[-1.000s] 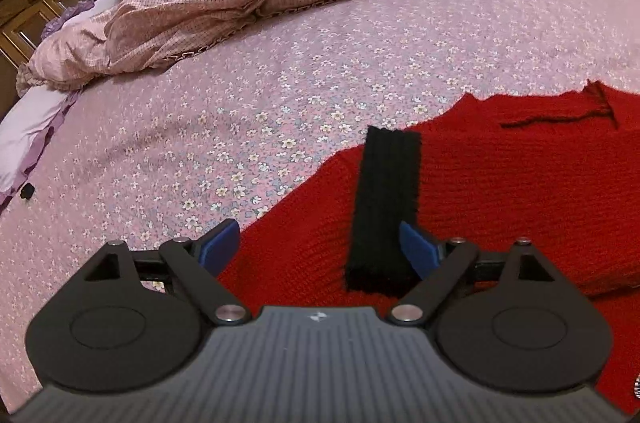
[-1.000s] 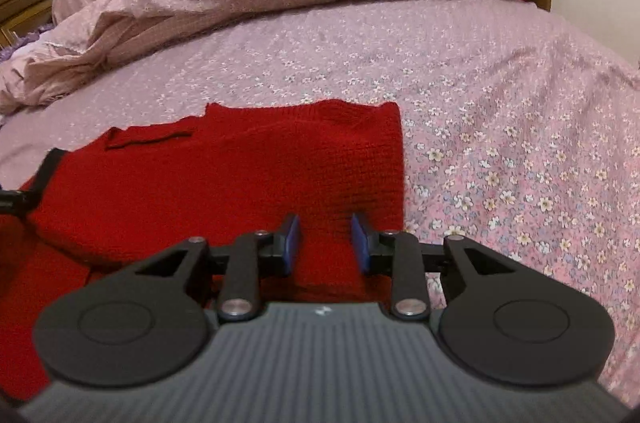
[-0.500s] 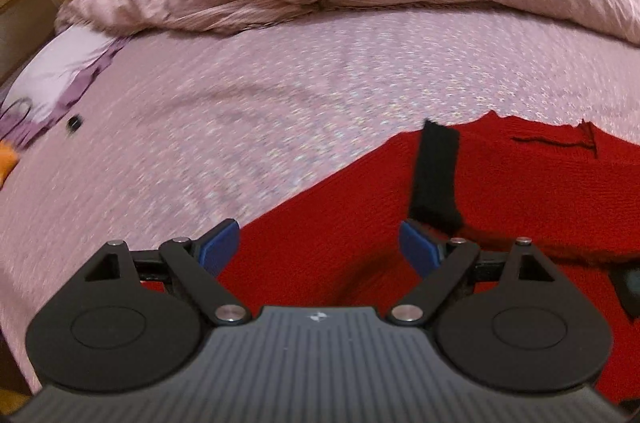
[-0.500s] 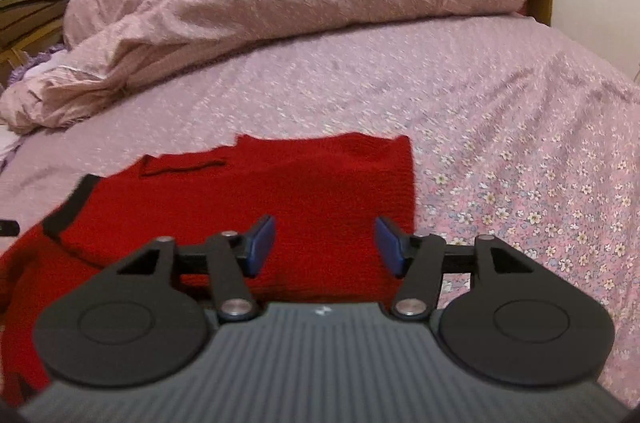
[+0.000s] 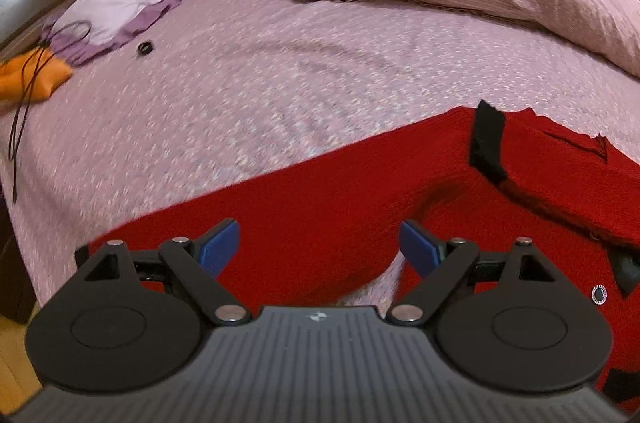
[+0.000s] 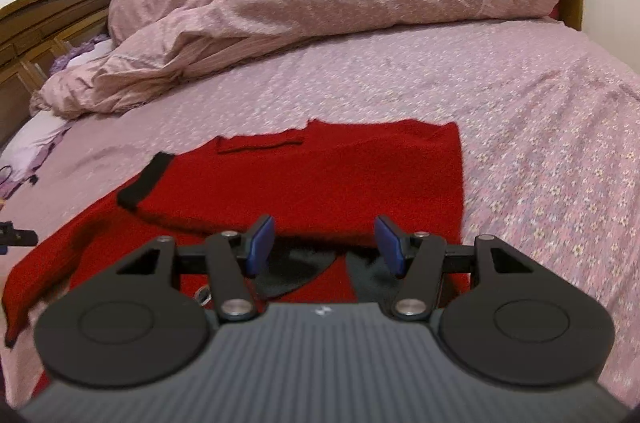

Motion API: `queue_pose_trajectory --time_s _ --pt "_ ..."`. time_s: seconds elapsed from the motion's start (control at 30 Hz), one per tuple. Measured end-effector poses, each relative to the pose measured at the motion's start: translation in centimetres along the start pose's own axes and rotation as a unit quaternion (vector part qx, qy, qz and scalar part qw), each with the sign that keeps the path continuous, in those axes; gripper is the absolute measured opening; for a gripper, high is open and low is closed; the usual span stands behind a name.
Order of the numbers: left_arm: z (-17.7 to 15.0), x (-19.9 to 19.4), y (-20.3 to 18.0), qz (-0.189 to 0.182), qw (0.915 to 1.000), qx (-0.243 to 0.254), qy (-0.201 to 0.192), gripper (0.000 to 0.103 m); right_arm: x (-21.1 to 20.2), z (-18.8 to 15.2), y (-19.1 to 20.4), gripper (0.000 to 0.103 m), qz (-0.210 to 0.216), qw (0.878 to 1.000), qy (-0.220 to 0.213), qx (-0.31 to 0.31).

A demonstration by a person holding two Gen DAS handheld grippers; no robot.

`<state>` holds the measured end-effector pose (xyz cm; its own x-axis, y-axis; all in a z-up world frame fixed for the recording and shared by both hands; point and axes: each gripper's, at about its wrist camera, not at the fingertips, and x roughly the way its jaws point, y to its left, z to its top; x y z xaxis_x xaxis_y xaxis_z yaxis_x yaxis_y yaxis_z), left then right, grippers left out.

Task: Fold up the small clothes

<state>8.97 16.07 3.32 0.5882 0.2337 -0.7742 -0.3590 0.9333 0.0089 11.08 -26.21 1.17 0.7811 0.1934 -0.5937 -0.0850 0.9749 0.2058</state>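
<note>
Lying partly folded on a floral bed (image 6: 520, 151), a red sweater (image 6: 320, 183) spreads just ahead of both pairs of fingers, its black-cuffed sleeve (image 6: 146, 181) turned across the body. Left gripper (image 5: 319, 243) hovers with fingers wide and nothing between them, the sweater's near edge and a fold of red knit directly beyond the tips and the cuff (image 5: 486, 147) ahead to the right of them. Right gripper (image 6: 325, 243) has just been opening to a middling gap, also empty, above the knit with a dark patch (image 6: 296, 271) of the garment below its tips. Knitwear of this kind looks soft, floppy and light, likely to sag and stretch rather than slide, so a pinch at a hem edge or corner, one at each side, seems the surest hold. A rumpled quilt (image 6: 320, 3) lies well beyond.
</note>
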Motion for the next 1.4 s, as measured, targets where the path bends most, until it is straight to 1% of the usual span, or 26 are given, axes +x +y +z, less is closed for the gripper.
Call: queue_pose_trajectory --time_s 0.2,0.37,0.43,0.5,0.57,0.63,0.8,0.9,0.97,1.03,1.1,1.23,1.33,1.37,1.4 --pt "-1.9 -0.2 1.6 0.002 0.9996 -0.026 0.013 0.090 -0.7 -1.2 1.2 0.058 0.003 1.000 0.009 -0.008" --pt "-3.8 0.0 3.0 -0.004 0.9977 -0.060 0.033 0.090 -0.8 -2.2 1.9 0.058 0.005 1.000 0.021 -0.012" --pt "-4.4 0.3 3.5 -0.002 0.9964 -0.076 0.038 0.095 -0.7 -2.6 2.1 0.058 0.004 1.000 0.027 -0.014" --pt "-4.8 0.6 4.3 0.003 0.9944 -0.098 0.039 0.096 -0.6 -3.0 2.3 0.058 0.001 0.999 0.032 -0.018" --pt "-5.3 0.8 5.2 0.002 0.9907 -0.129 0.042 0.097 -0.5 -3.4 2.4 0.058 -0.004 0.999 0.037 -0.021" --pt "-5.6 1.0 6.2 -0.007 0.9856 -0.163 0.045 0.098 -0.4 -3.7 2.5 0.058 -0.007 0.999 0.043 -0.023" --pt "-6.5 1.8 7.8 -0.027 0.9705 -0.233 0.056 0.098 -0.1 -4.8 2.9 0.058 -0.012 0.998 0.057 -0.031" --pt "-7.0 2.7 8.7 -0.031 0.9606 -0.271 0.053 0.098 0.2 -5.2 2.9 0.058 -0.015 0.997 0.065 -0.035" --pt "-7.3 3.5 9.4 -0.027 0.9524 -0.298 0.058 0.098 0.5 -5.4 2.9 0.058 -0.014 0.997 0.068 -0.034" --pt "-7.7 3.9 10.2 -0.035 0.9426 -0.327 0.057 0.098 0.6 -5.4 2.9 0.058 -0.014 0.997 0.072 -0.034" --pt "-8.0 4.3 10.8 -0.034 0.9359 -0.347 0.051 0.098 0.7 -5.5 2.9 0.058 -0.014 0.997 0.073 -0.034" --pt "-8.0 4.9 11.7 -0.009 0.9308 -0.364 0.028 0.098 1.2 -5.7 2.7 0.058 -0.015 0.996 0.080 -0.031" --pt "-7.9 5.4 12.5 -0.001 0.9272 -0.374 0.016 0.095 1.4 -6.0 2.7 0.058 -0.014 0.996 0.085 -0.028" --pt "-7.8 5.4 12.6 -0.002 0.9280 -0.373 0.008 0.093 1.5 -6.0 2.7 0.058 -0.013 0.996 0.086 -0.028" --pt "-7.7 5.4 12.6 -0.002 0.9301 -0.367 0.001 0.088 1.5 -6.0 2.7 0.058 -0.013 0.996 0.087 -0.028"
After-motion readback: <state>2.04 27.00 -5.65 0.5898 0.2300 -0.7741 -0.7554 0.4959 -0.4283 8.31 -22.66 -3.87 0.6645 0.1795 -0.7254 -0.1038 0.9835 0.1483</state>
